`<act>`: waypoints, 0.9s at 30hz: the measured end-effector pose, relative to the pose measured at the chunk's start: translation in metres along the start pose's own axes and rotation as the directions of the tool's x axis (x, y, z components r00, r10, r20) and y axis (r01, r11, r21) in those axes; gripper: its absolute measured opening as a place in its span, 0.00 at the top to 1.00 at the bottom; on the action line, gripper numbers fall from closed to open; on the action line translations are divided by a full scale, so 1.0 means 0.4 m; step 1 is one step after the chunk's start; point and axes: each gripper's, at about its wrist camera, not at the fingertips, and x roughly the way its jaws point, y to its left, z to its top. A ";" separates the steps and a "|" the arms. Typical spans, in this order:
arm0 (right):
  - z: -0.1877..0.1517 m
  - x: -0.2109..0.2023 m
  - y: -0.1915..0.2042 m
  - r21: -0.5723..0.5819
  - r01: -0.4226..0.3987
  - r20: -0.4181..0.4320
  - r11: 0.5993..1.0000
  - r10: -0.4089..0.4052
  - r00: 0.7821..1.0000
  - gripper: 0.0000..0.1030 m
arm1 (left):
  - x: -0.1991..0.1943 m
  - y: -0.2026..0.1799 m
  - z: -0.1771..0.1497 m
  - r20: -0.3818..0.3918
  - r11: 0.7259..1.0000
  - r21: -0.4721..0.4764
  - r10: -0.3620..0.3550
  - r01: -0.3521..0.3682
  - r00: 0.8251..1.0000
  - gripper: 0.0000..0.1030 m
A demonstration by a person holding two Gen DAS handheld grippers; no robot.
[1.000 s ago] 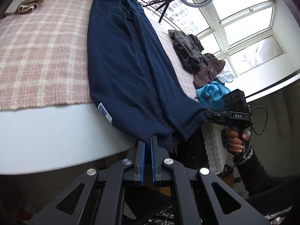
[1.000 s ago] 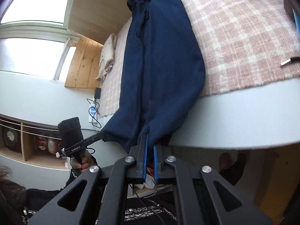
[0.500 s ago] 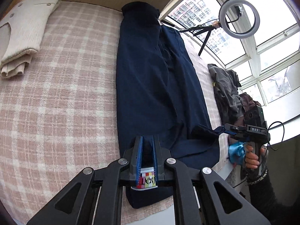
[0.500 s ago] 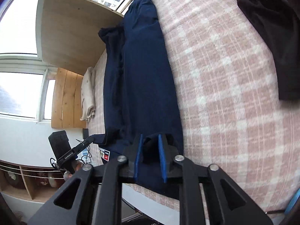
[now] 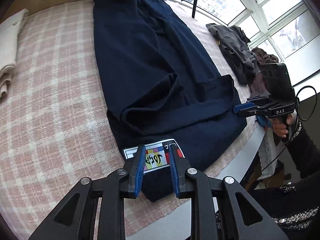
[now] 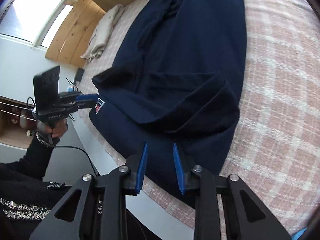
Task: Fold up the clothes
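While both claws are held low over the near edge of the bed (image 5: 50, 104), each is gripped by a hand on a pistol handle, with dark sleeves seen behind them. The left claw (image 5: 156, 156) is seen spread apart, its blue fingers (image 5: 140, 168) straddling the colourful label (image 5: 158, 158) at the near corner of the navy garment (image 5: 144, 64) without pinching it. The right claw (image 6: 160, 158) is likewise spread, poised just above the garment's near hem at the other corner, with nothing held between its fingers. In the left wrist view the right claw is seen from the side, its tips just beside the garment's edge. The garment is laid lengthwise on the pink checked blanket (image 6: 280, 80), stretching away towards the window (image 5: 280, 10), its near end doubled back into a loose fold. A cream folded garment (image 5: 8, 46) is seen at the far left of the bed, and a pile of dark clothes (image 5: 236, 48) lies by the window.
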 end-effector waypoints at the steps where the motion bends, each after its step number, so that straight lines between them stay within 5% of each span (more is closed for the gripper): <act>1: 0.016 -0.003 -0.008 0.017 0.011 0.024 1.000 -0.011 1.000 0.76 | 0.007 0.006 0.019 0.000 1.000 0.008 0.008 -0.008 1.000 0.80; 8: 0.080 -0.074 -0.022 0.052 0.086 0.181 0.995 -0.094 0.979 0.75 | -0.093 0.062 0.112 0.188 0.999 -0.030 0.033 -0.027 0.982 0.80; 14: 0.030 0.004 0.018 -0.045 0.051 0.013 0.998 -0.050 0.999 0.75 | -0.020 0.011 0.067 0.054 0.993 0.099 -0.076 0.070 0.996 0.80; 19: 0.043 0.089 -0.023 0.040 0.118 -0.028 0.992 -0.117 0.993 0.80 | 0.043 0.038 0.097 0.009 0.997 0.011 -0.070 0.070 0.998 0.83; 22: 0.060 0.023 -0.028 0.111 0.113 0.029 0.987 -0.117 0.993 0.77 | 0.010 0.054 0.114 0.033 0.998 -0.015 -0.061 0.062 0.998 0.84; 27: 0.081 -0.185 0.072 0.053 0.078 0.168 0.996 -0.086 0.982 0.77 | -0.184 0.048 0.156 0.175 0.998 0.058 -0.004 -0.006 0.985 0.83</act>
